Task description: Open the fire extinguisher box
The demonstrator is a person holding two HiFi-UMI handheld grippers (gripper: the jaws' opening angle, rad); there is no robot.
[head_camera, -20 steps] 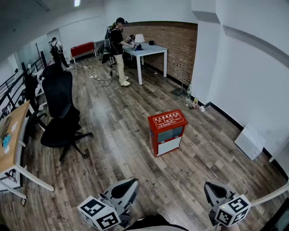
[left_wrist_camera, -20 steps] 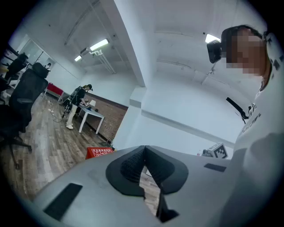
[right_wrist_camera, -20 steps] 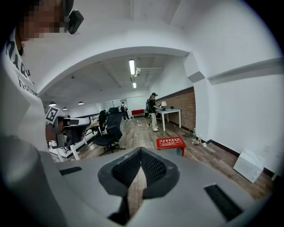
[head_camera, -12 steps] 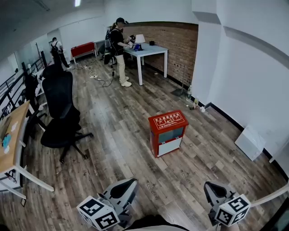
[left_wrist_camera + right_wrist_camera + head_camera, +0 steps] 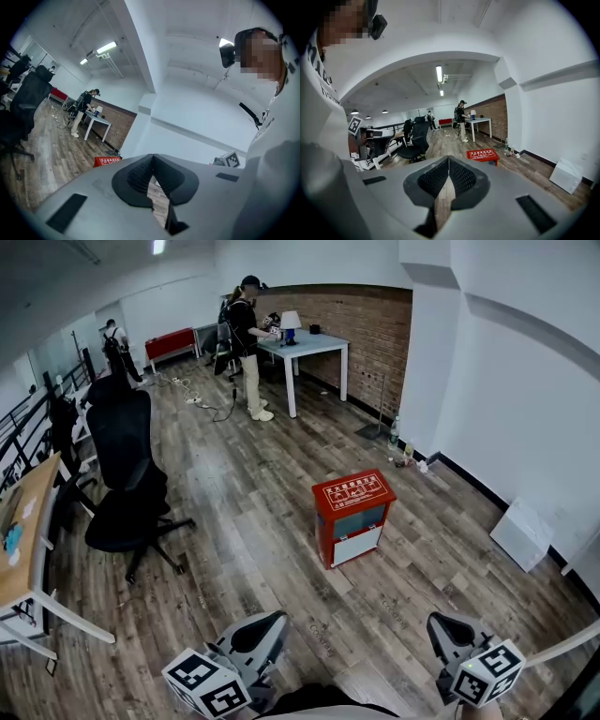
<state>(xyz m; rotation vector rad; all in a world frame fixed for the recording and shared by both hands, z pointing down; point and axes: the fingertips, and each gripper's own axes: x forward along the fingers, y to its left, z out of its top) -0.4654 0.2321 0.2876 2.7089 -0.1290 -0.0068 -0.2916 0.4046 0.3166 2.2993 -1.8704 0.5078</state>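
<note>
You have not begun on the red fire extinguisher box [image 5: 352, 517]: it stands closed on the wooden floor [image 5: 272, 549], well ahead of both grippers and untouched. Your left gripper [image 5: 152, 159] and right gripper [image 5: 448, 161] each have their fingers pressed together on nothing (they must part before any grasp). The approach, the reach and the opening are all left to do.

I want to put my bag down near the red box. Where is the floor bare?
Bare floor lies between the red box and the black chair, and in front of the box. Bottles crowd the wall behind.
</note>
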